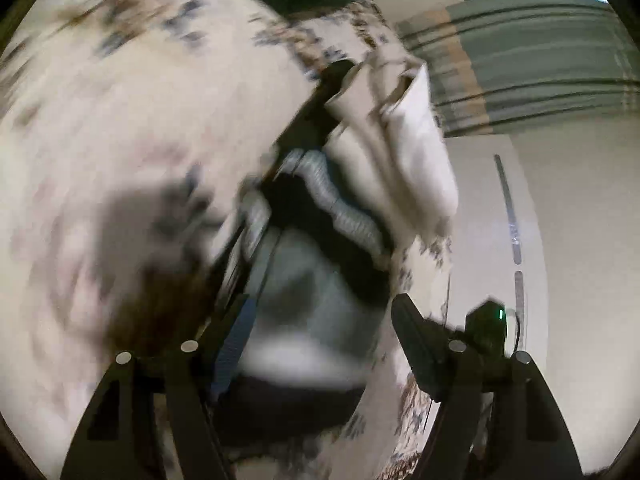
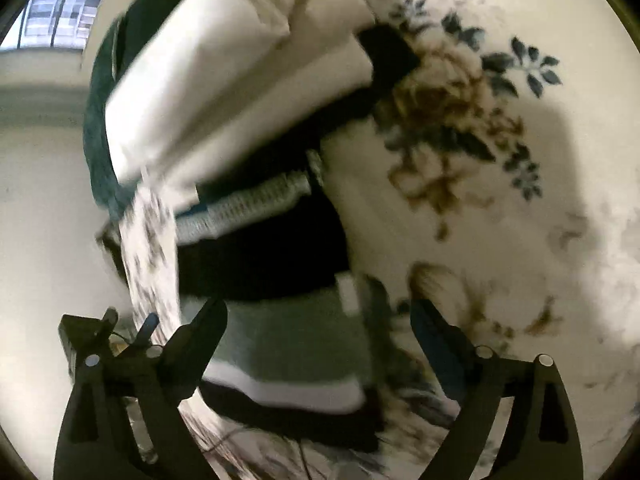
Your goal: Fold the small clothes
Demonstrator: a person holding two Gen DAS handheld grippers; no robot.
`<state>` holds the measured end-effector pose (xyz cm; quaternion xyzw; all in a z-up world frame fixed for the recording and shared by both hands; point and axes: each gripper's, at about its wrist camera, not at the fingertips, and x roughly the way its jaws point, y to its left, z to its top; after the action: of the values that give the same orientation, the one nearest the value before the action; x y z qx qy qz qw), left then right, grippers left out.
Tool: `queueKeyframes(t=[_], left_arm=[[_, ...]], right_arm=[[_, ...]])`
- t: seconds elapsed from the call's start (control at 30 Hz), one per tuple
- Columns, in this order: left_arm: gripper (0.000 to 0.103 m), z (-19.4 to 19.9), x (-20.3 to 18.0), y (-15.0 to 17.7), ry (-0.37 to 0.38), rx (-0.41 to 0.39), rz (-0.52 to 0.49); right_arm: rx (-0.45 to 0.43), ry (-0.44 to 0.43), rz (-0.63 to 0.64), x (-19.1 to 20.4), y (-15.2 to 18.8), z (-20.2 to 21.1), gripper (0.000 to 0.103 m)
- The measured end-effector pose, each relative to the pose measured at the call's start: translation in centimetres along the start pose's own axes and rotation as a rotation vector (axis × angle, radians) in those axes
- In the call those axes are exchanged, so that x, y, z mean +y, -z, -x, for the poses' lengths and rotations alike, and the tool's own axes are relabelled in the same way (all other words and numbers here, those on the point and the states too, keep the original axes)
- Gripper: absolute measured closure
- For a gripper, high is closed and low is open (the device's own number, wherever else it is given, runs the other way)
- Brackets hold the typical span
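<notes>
We find both grippers spread wide, nothing pinched; the grey-and-black folded garment [image 1: 304,312] lies between and just ahead of the left gripper [image 1: 316,320] fingers, likewise ahead of the right gripper [image 2: 318,320]; its long axis runs away from the fingers toward the cream folded cloth [image 2: 224,92] on the floral bedsheet [image 2: 500,200]; neither hand looks clearly nearer.

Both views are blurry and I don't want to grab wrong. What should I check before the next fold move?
1. Left gripper open, nothing pinched: ok.
2. Right gripper open, nothing pinched: ok.
3. Grey, black and white striped garment lies between the open fingers on the floral bedsheet: ok.
4. Garment lying flat, edges aligned: cannot tell, blurred.
5. Cream folded cloths clear of the garment: not ok, they lie right behind it.
</notes>
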<state>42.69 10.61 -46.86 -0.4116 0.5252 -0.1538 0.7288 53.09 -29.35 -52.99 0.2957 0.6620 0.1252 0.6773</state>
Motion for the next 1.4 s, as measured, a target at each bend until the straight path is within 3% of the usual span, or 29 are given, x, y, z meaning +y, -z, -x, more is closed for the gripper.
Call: queueKeyframes(t=[0.07,0.17,0.3,0.43,0.5,0.63,0.67,0.7,0.73,0.77,0.83,0.87,0.97,1.13,1.2,1.3,1.33,1.4], left_arm=[[0.034,1.0,1.7,4.1,-0.002,-0.015,0.063],[0.028,1.6,3.5,9.2,0.026,-0.040,0.148],[0.027,-2.1,5.7,13.8,0.070,-0.068,0.278],[0.027,-6.3,5.9,14.0,0.107,-0.132,0.305],[0.027,-8.4,5.9,13.0,0.085,-0.179,0.325],[0.027,-9.7,5.7,11.2,0.086,-0.299,0.388],[0.028,-9.7,5.5,10.9,0.084,-0.324,0.405],[0.036,-9.6,5.3,10.6,0.086,-0.344,0.420],[0.056,-9.4,5.1,10.2,0.098,-0.350,0.424],[0.061,-9.1,4.9,9.8,0.104,-0.345,0.424],[0.066,-8.2,4.9,8.9,0.125,-0.333,0.407],[0.067,-7.6,4.7,8.6,0.133,-0.317,0.396],[0.068,-5.3,4.4,7.6,0.171,-0.238,0.359],[0.067,-0.9,4.2,6.9,0.157,-0.077,0.262],[0.060,-0.5,4.4,7.5,0.120,0.007,0.205],[0.038,-1.8,6.3,9.4,0.006,0.105,0.171],[0.037,-2.3,7.2,10.1,-0.039,0.121,0.186],[0.036,-2.1,8.4,11.5,-0.032,0.092,0.236]], right_arm=[[0.049,0.003,0.038,-0.9,0.0,-0.5,0.001],[0.113,-0.026,0.092,-1.5,-1.1,-2.0,0.001],[0.194,-0.103,0.147,-1.6,-4.3,-5.5,0.000],[0.278,-0.154,0.174,-1.0,-7.9,-10.6,0.000],[0.311,-0.171,0.202,-0.4,-8.9,-12.6,0.000],[0.332,-0.219,0.227,1.3,-9.9,-14.3,0.000],[0.331,-0.229,0.228,1.6,-10.0,-14.6,0.000],[0.324,-0.237,0.224,1.8,-10.0,-14.7,0.000],[0.312,-0.252,0.221,2.0,-9.9,-14.7,0.009],[0.303,-0.277,0.225,2.0,-9.6,-14.5,0.040],[0.275,-0.275,0.222,2.0,-8.9,-14.3,0.069],[0.250,-0.285,0.212,1.8,-8.3,-13.7,0.079],[0.174,-0.302,0.173,1.3,-5.7,-10.9,0.083],[0.114,-0.281,0.082,-0.8,4.6,-4.7,0.084],[0.099,-0.255,0.038,-2.2,9.5,-2.8,0.084],[0.108,-0.164,-0.025,-5.3,16.1,-2.8,0.083],[0.133,-0.146,-0.045,-5.9,17.0,-3.4,0.079],[0.201,-0.097,-0.091,-8.6,18.7,-4.6,0.070]])
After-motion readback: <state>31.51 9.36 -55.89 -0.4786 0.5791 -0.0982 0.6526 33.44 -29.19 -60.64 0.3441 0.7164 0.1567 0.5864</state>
